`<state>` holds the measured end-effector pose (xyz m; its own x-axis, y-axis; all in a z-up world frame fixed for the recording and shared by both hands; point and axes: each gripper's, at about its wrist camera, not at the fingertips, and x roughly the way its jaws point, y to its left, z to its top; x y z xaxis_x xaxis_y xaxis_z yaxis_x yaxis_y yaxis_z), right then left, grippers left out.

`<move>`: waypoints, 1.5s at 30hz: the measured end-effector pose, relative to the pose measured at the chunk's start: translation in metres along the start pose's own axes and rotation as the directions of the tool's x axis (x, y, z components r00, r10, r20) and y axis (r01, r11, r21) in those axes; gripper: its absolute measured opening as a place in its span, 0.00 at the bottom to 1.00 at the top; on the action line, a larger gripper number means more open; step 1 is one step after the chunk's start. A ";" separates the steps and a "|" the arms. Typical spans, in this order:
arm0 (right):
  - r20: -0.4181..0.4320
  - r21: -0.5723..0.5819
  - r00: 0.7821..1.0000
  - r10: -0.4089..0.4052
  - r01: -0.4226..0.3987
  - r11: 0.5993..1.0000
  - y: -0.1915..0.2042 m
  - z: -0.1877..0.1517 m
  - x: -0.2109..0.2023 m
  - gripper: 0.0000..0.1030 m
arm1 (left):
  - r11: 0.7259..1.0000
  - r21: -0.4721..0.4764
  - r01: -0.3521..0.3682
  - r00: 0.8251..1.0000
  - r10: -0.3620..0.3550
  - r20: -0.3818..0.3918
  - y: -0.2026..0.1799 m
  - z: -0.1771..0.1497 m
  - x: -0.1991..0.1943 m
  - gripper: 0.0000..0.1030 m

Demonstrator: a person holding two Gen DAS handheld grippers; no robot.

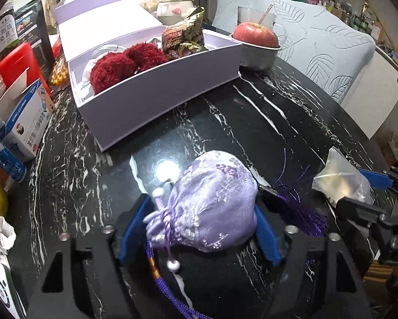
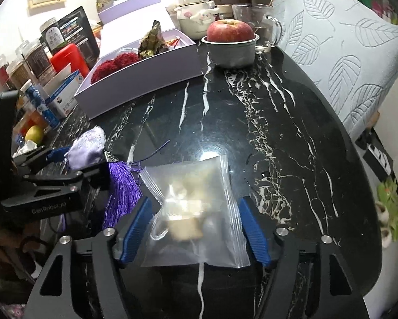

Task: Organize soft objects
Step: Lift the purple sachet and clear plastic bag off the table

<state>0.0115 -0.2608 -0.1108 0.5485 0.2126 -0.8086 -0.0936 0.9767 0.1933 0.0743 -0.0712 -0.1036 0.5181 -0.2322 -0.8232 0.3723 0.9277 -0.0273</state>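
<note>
Left tongs (image 1: 200,228) are closing around the lilac satin pouch (image 1: 212,202) before the lavender box (image 1: 156,90), right tongs (image 2: 195,228) gaping around the zip bag (image 2: 193,212); its slick film risks slipping.

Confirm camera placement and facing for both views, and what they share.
Left wrist: on the left tool, angled down at a lilac satin drawstring pouch between its blue pads; the right tool shows at the edge.
Right wrist: on the right tool, angled down at a clear zip bag; the left tool shows.
Shared: black marble table, lilac box, red apple.
</note>
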 end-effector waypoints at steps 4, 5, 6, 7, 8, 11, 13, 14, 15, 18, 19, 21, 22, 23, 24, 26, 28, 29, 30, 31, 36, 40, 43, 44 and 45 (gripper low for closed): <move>-0.014 -0.035 1.000 -0.028 0.027 0.999 0.007 0.000 0.002 0.79 | 1.000 0.007 0.007 1.000 -0.007 0.009 0.001 0.001 -0.002 0.65; -0.017 -0.042 0.999 -0.036 0.035 0.998 0.008 -0.001 0.003 0.81 | 1.000 0.008 0.010 1.000 -0.010 0.009 0.001 0.001 -0.003 0.64; -0.021 -0.052 0.999 -0.049 0.048 0.998 0.010 -0.002 0.004 0.82 | 1.000 0.007 0.013 1.000 -0.013 0.008 0.001 0.001 -0.003 0.64; -0.022 -0.057 0.998 -0.063 0.062 0.996 0.010 -0.002 0.004 0.82 | 1.000 0.006 0.018 1.000 -0.018 0.006 0.002 0.001 -0.003 0.64; -0.021 -0.061 0.997 -0.074 0.073 0.995 0.010 -0.003 0.004 0.82 | 1.000 0.003 0.025 1.000 -0.025 0.005 0.003 0.001 -0.004 0.64; -0.006 -0.081 0.995 -0.095 0.094 0.992 0.012 -0.006 0.004 0.74 | 0.999 0.000 0.038 0.999 -0.038 0.001 0.004 -0.001 -0.007 0.64; 0.010 -0.129 0.994 -0.112 0.112 0.985 0.016 -0.008 0.003 0.56 | 0.999 -0.001 0.044 0.999 -0.044 -0.002 0.004 -0.003 -0.009 0.64; 0.010 -0.136 0.994 -0.107 0.108 0.985 0.017 -0.008 0.002 0.48 | 0.999 -0.002 0.048 0.999 -0.048 -0.004 0.003 -0.004 -0.010 0.64; 0.014 -0.123 0.995 -0.103 0.104 0.987 0.015 -0.008 0.000 0.44 | 0.999 -0.003 0.053 0.999 -0.053 -0.005 0.003 -0.005 -0.011 0.64; 0.021 -0.085 0.997 -0.071 0.072 0.994 0.010 -0.006 -0.003 0.38 | 0.998 -0.007 0.057 0.998 -0.057 -0.003 0.003 -0.009 -0.016 0.64; 0.025 -0.076 0.998 -0.061 0.062 0.995 0.009 -0.006 -0.004 0.36 | 0.998 -0.009 0.057 0.998 -0.057 0.001 0.004 -0.010 -0.018 0.64; 0.027 -0.060 0.999 -0.034 0.036 0.998 0.009 -0.008 -0.007 0.35 | 0.998 -0.015 0.056 0.998 -0.056 0.010 0.006 -0.011 -0.023 0.64; 0.028 -0.054 0.999 -0.022 0.024 0.998 0.009 -0.010 -0.008 0.35 | 0.998 -0.017 0.055 0.998 -0.055 0.014 0.007 -0.012 -0.026 0.64; 0.030 -0.053 0.999 -0.014 0.016 0.998 0.010 -0.011 -0.009 0.34 | 0.998 -0.020 0.055 0.998 -0.055 0.018 0.007 -0.013 -0.029 0.64; 0.033 -0.055 0.999 -0.012 0.014 0.998 0.012 -0.012 -0.011 0.34 | 0.998 -0.023 0.055 0.998 -0.054 0.024 0.008 -0.014 -0.033 0.64; 0.041 -0.063 0.999 0.003 -0.001 0.998 0.017 -0.015 -0.014 0.34 | 0.998 -0.025 0.051 0.998 -0.050 0.033 0.009 -0.016 -0.039 0.64; 0.050 -0.074 0.999 0.019 -0.015 0.997 0.024 -0.017 -0.019 0.34 | 0.999 -0.027 0.042 0.998 -0.041 0.045 0.010 -0.018 -0.045 0.64; 0.053 -0.081 0.998 0.027 -0.022 0.996 0.027 -0.018 -0.021 0.34 | 0.999 -0.029 0.040 0.998 -0.038 0.049 0.011 -0.020 -0.048 0.64; 0.054 -0.085 0.998 0.033 -0.028 0.996 0.029 -0.019 -0.023 0.34 | 0.999 -0.035 0.040 0.998 -0.038 0.054 0.011 -0.021 -0.051 0.64; 0.055 -0.089 0.998 0.042 -0.037 0.995 0.031 -0.021 -0.024 0.34 | 0.998 -0.040 0.039 0.998 -0.037 0.058 0.012 -0.024 -0.055 0.64; 0.063 -0.105 0.994 0.085 -0.078 0.991 0.044 -0.030 -0.033 0.34 | 0.998 -0.059 0.023 0.997 -0.018 0.081 0.017 -0.037 -0.073 0.64; 0.068 -0.115 0.990 0.122 -0.114 0.987 0.053 -0.035 -0.036 0.34 | 0.997 -0.077 0.005 0.995 0.003 0.103 0.022 -0.046 -0.087 0.64; 0.074 -0.141 0.986 0.147 -0.135 0.981 0.062 -0.035 -0.040 0.34 | 0.996 -0.089 -0.013 0.992 0.024 0.122 0.027 -0.049 -0.098 0.64; 0.076 -0.151 0.985 0.157 -0.144 0.978 0.066 -0.034 -0.041 0.34 | 0.996 -0.092 -0.016 0.991 0.028 0.127 0.028 -0.050 -0.101 0.64; 0.078 -0.160 0.983 0.167 -0.153 0.975 0.069 -0.034 -0.042 0.34 | 0.995 -0.096 -0.020 0.990 0.033 0.135 0.029 -0.050 -0.105 0.64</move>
<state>-0.0458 -0.2012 -0.0825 0.5887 0.3694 -0.7190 -0.3077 0.9249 0.2233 -0.0077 -0.0049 -0.0465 0.6294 -0.2391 -0.7393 0.2860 0.9560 -0.0657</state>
